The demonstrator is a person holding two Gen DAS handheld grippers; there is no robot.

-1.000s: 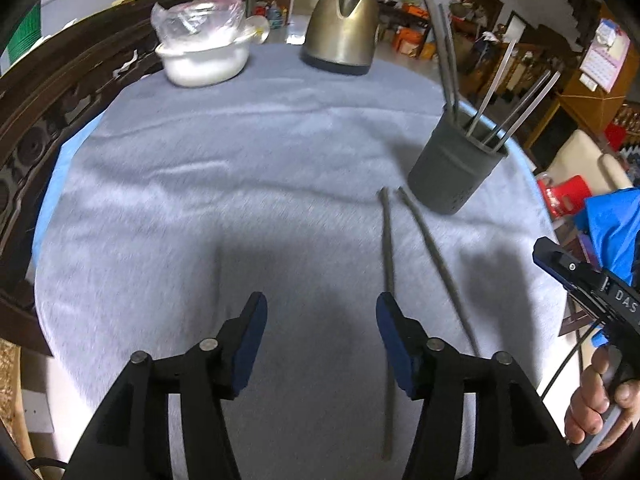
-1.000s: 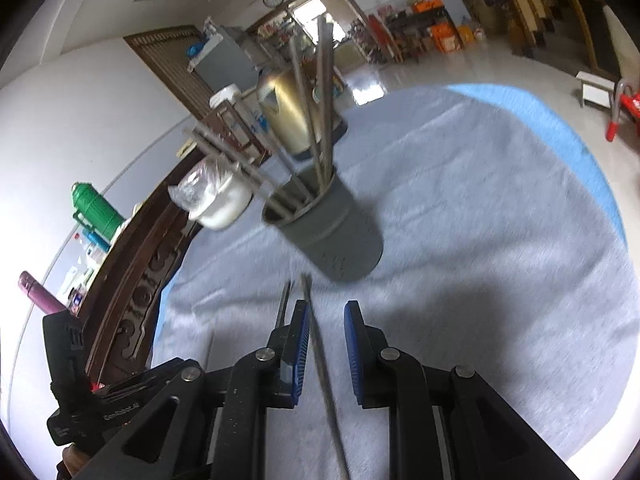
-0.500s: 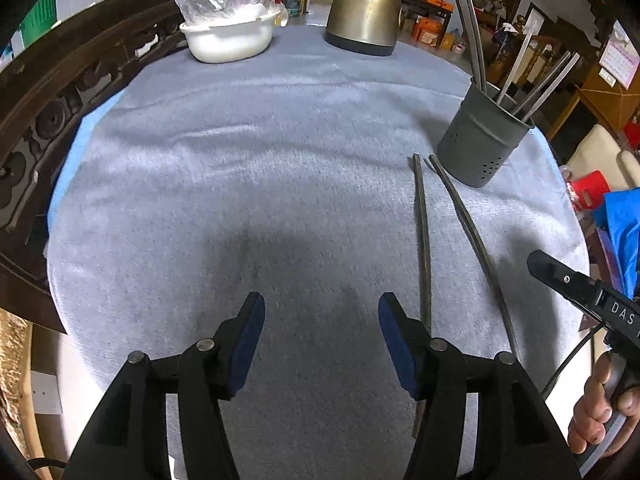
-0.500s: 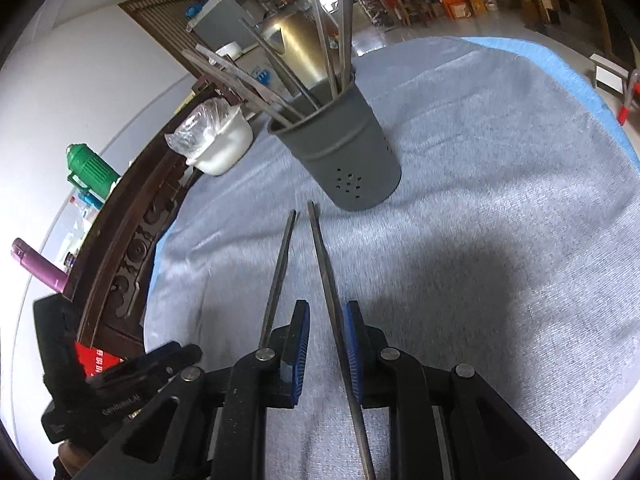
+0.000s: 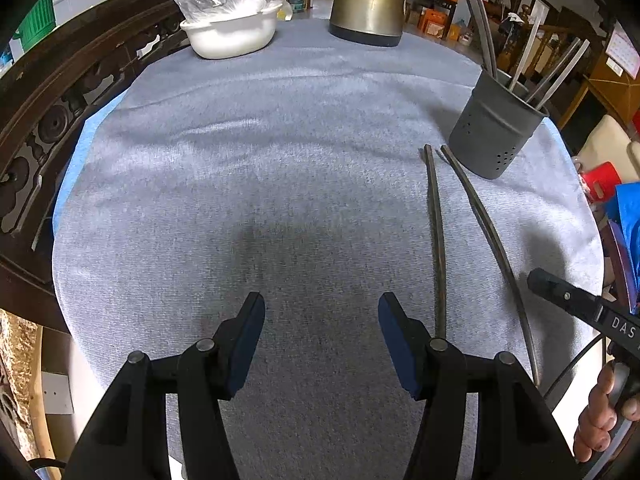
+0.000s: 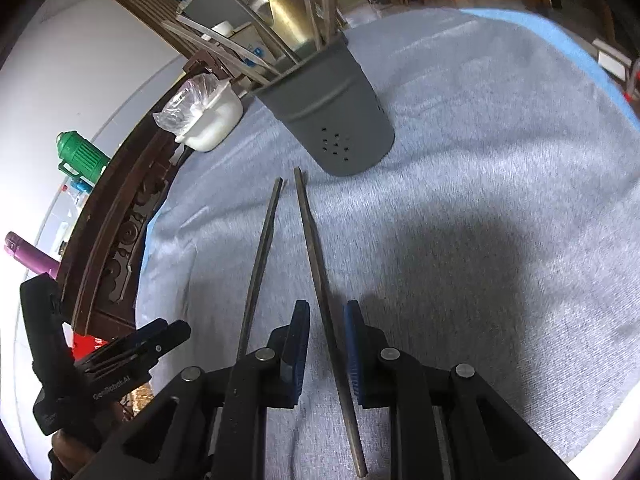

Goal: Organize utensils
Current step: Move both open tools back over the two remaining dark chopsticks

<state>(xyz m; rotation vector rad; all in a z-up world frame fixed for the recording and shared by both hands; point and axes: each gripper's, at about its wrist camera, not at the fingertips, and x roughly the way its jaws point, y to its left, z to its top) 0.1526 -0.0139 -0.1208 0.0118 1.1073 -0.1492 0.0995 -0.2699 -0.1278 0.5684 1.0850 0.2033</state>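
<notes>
Two dark chopsticks lie side by side on the grey cloth: the left chopstick (image 5: pixel 437 236) (image 6: pixel 260 260) and the right chopstick (image 5: pixel 492 248) (image 6: pixel 320 280). A grey perforated utensil holder (image 5: pixel 494 132) (image 6: pixel 332 120) stands just beyond their far tips, with several metal utensils in it. My left gripper (image 5: pixel 320 312) is open and empty, left of the chopsticks. My right gripper (image 6: pixel 327 320) is open by a narrow gap, one jaw on each side of the right chopstick, which lies on the cloth. Its body shows in the left wrist view (image 5: pixel 576 304).
A brass kettle (image 5: pixel 368 0) and a white bowl covered in plastic (image 5: pixel 232 20) (image 6: pixel 208 116) stand at the far side of the round table (image 5: pixel 240 160). A dark carved chair back (image 5: pixel 48 112) runs along the left edge. The table's right edge is close to the holder.
Both grippers have pulled back and lowered toward the near edge. The holder and chopsticks now sit farther ahead. The right gripper's jaws have widened slightly around the right chopstick.
</notes>
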